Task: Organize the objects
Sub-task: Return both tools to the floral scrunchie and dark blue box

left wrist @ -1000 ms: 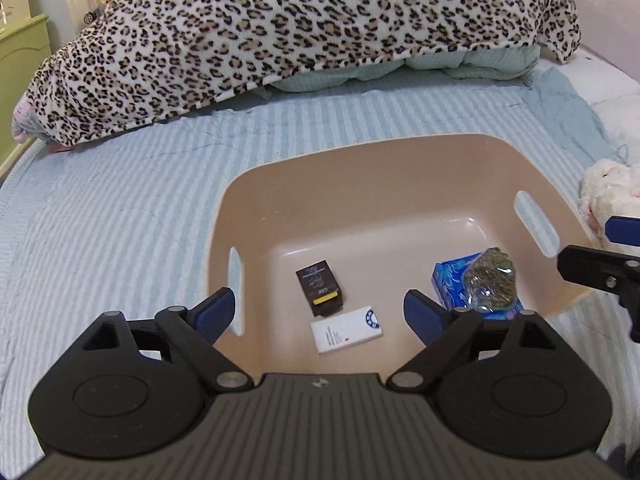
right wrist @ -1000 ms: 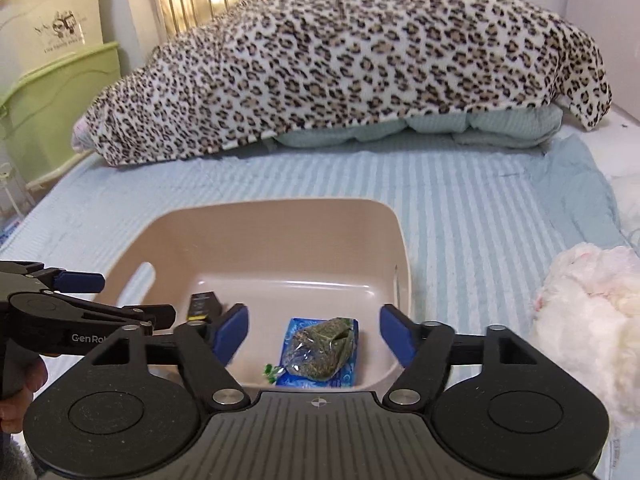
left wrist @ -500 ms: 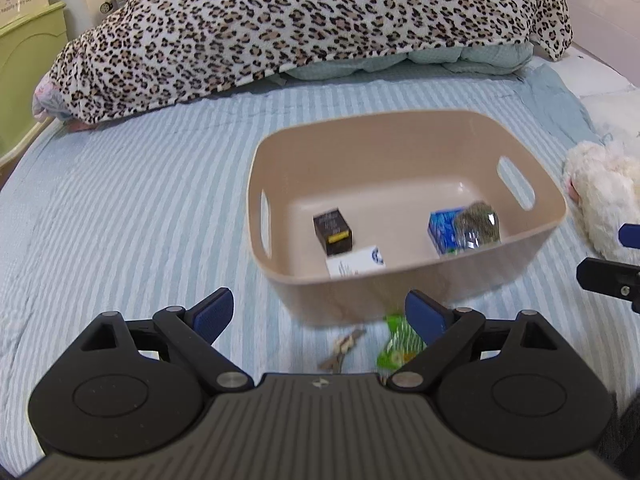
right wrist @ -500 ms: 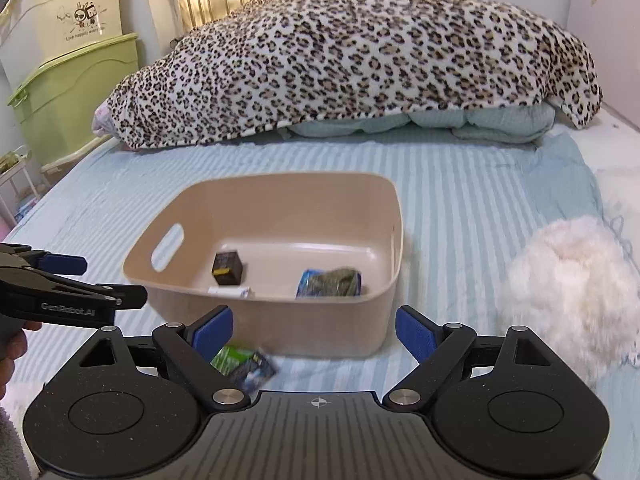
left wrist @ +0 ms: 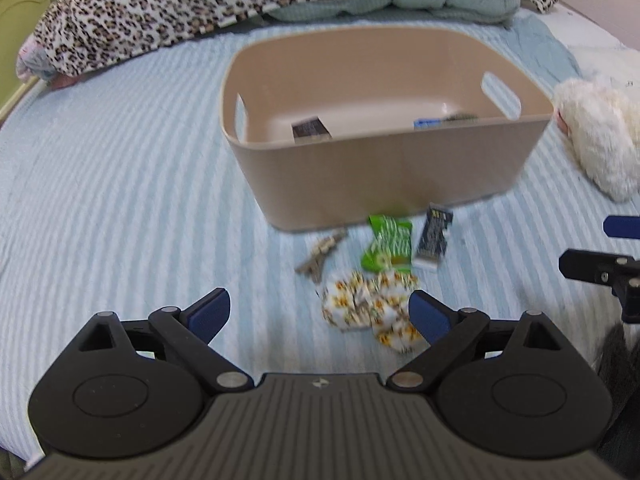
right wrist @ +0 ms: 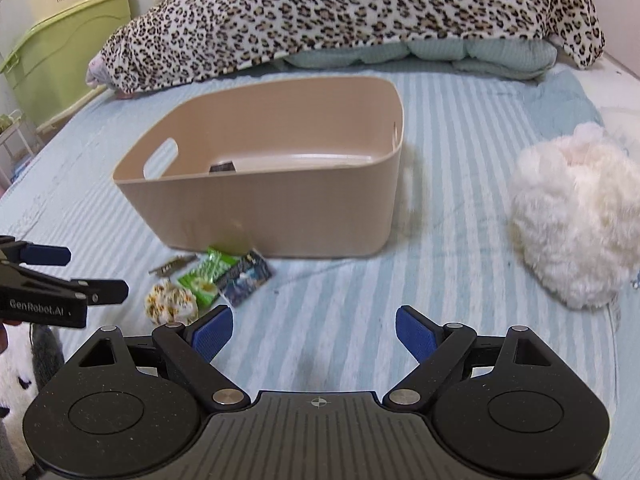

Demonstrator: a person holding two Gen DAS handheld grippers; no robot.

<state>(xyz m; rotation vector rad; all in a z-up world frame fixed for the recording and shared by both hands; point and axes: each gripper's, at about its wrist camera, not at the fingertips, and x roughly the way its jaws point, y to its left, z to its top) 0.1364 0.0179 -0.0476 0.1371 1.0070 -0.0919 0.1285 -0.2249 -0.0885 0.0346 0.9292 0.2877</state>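
A beige plastic basket (left wrist: 384,176) (right wrist: 280,208) stands on the striped bed; inside show a black box (left wrist: 310,130) and a blue packet (left wrist: 430,122). In front of it lie keys (left wrist: 320,254), a green snack packet (left wrist: 388,248), a dark packet (left wrist: 434,236) and a flowered scrunchie (left wrist: 372,306). They also show in the right wrist view: the scrunchie (right wrist: 170,304), the green packet (right wrist: 208,274), the dark packet (right wrist: 246,276). My left gripper (left wrist: 320,314) is open and empty, just short of the scrunchie. My right gripper (right wrist: 314,332) is open and empty over bare sheet.
A leopard-print blanket (right wrist: 352,12) is piled at the far side. A white fluffy plush (right wrist: 576,216) lies right of the basket. Green storage boxes (right wrist: 64,56) stand left of the bed.
Both grippers have pulled back and down from above the basket toward the near side of the bed. The loose items in front of the basket came into view.
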